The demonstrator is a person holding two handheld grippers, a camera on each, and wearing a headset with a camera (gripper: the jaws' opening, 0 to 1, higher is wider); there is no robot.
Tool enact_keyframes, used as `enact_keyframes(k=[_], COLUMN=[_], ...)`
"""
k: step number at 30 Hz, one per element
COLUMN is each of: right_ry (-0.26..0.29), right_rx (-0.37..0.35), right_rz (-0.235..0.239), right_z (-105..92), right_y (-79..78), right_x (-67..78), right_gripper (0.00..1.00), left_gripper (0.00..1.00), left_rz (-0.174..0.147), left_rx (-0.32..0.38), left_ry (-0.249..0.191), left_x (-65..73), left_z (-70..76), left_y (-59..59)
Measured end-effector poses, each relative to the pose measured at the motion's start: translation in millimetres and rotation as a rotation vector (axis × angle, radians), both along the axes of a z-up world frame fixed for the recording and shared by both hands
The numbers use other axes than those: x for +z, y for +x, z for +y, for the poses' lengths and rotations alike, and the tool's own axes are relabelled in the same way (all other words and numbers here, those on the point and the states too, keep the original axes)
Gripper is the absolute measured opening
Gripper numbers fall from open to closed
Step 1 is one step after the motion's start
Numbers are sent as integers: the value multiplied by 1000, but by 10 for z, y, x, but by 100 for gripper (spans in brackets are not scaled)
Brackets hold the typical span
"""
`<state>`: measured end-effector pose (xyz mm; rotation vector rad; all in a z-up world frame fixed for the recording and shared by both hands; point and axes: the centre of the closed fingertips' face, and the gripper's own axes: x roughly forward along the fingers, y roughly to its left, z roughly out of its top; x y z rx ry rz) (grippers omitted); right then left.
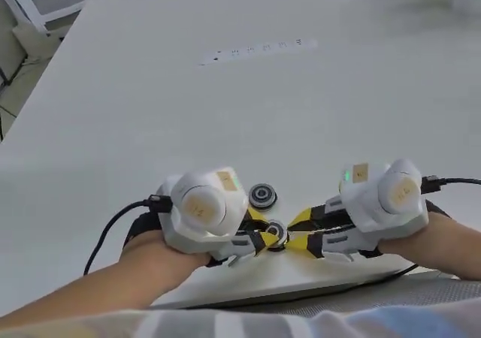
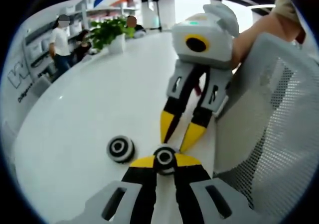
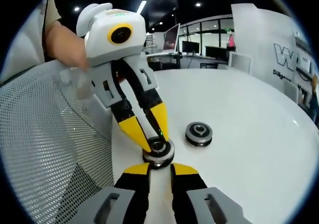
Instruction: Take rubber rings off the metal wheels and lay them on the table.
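A metal wheel with a black rubber ring (image 1: 275,233) lies near the white table's front edge, between two grippers that face each other. My left gripper (image 1: 264,237) is shut on this wheel (image 2: 165,158), one yellow tip on each side. My right gripper (image 3: 160,168) points at the same wheel (image 3: 158,151) from the opposite side. Its jaws stand slightly apart with the tips just short of the rim. A second wheel with a ring (image 1: 261,196) rests loose on the table a little farther in, also seen from the grippers (image 2: 120,149) (image 3: 199,133).
The table (image 1: 240,120) stretches wide beyond the wheels, with a strip of sockets (image 1: 259,50) far back. A grey mesh chair back (image 2: 269,134) (image 3: 50,149) is close behind the table's front edge. A potted plant (image 2: 112,32) stands at the far end, and people stand beyond it.
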<state>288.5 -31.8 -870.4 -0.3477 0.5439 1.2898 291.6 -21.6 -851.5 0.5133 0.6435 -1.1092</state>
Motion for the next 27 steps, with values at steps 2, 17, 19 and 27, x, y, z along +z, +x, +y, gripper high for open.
enact_keyframes(k=[2, 17, 19, 27], right_ry=[1, 8, 4, -7], right_rx=[-2, -18, -17, -15], right_rz=[5, 53, 50, 45], right_z=[-1, -2, -1, -9], right_y=[8, -10, -11, -43], right_x=[-6, -26, -30, -3], right_gripper=[14, 9, 9, 3], left_gripper=[13, 13, 13, 13], left_rz=[0, -1, -2, -3], left_rx=[0, 3, 2, 2], left_ry=[-2, -8, -9, -8], left_x=[0, 2, 2, 4], left_z=[0, -1, -1, -3], left_y=[1, 3, 4, 1])
